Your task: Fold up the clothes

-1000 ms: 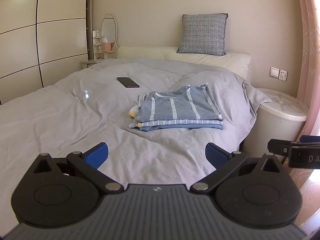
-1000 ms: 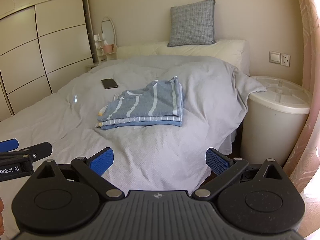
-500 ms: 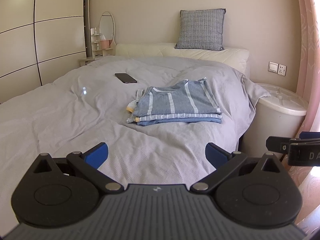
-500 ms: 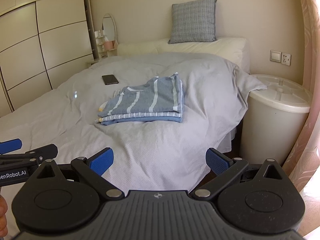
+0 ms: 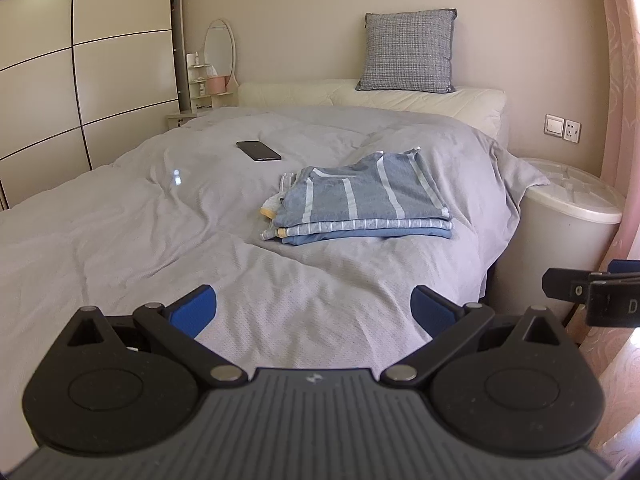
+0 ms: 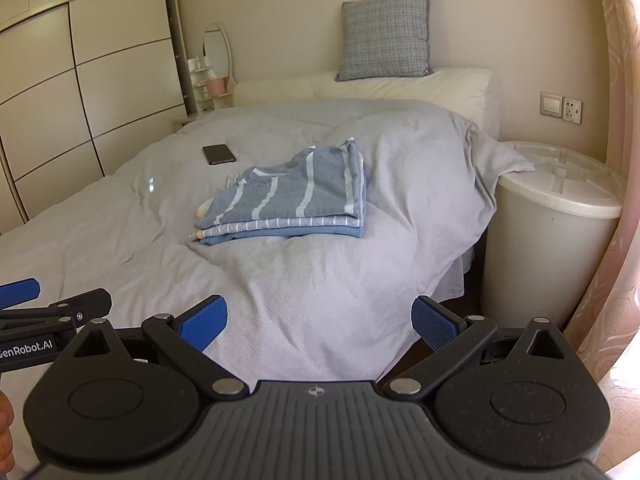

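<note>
A folded stack of blue striped clothes (image 5: 360, 204) lies on the grey bed cover (image 5: 160, 232), toward the bed's right side; it also shows in the right wrist view (image 6: 288, 204). My left gripper (image 5: 314, 306) is open and empty, held above the near part of the bed, well short of the stack. My right gripper (image 6: 318, 322) is open and empty, over the bed's near right corner. Each gripper shows at the edge of the other's view.
A black phone (image 5: 258, 150) lies on the bed behind the stack. A white lidded bin (image 5: 560, 216) stands right of the bed. A grey cushion (image 5: 408, 52) leans on the wall above the pillows. Wardrobe doors (image 5: 80, 92) stand left, a pink curtain (image 6: 616, 240) right.
Both cameras have tilted down and pulled slightly back, so the bed and stack sit a little higher in view. The jaws stay open and the stack has not moved.
</note>
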The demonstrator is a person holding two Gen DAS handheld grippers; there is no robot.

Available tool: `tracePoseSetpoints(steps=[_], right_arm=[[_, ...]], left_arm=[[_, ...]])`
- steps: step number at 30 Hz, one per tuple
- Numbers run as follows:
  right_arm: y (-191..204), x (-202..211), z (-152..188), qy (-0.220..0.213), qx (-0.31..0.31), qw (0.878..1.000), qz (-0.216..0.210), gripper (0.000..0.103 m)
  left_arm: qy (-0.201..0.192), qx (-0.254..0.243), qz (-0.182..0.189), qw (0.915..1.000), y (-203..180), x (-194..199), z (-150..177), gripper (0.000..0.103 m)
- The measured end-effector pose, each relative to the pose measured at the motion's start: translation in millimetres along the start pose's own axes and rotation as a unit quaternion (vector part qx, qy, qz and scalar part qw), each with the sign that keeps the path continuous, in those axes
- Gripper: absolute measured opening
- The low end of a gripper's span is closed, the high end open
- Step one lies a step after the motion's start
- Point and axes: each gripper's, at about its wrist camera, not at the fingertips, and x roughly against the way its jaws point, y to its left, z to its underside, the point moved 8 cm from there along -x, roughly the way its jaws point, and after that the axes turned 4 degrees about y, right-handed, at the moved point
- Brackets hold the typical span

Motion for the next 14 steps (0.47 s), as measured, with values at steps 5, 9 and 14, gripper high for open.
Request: tracePoseSetpoints(steps=[5,9,14], right_arm=[[-2.2,-0.6,-0.5,0.000,-0.003,1.000,-0.001,0.101],[-4.1,0.2,-0.1,0.000,-0.006,1.000,-0.003,0.101],[-8.3,1.1,-0.4,-0.002,-0.011,1.000,-0.005,0.101]], left_arm=[[0.002,-0.008,0.000,1.0000,-4.1,-0.1,0.9,0.102],[0.000,-0.014,0.000,0.9999,-7.9,0.6,0.2,0.102],[-0.013,-0.039,-0.006,0.9991,-17.2,3.5,-3.5,0.102]])
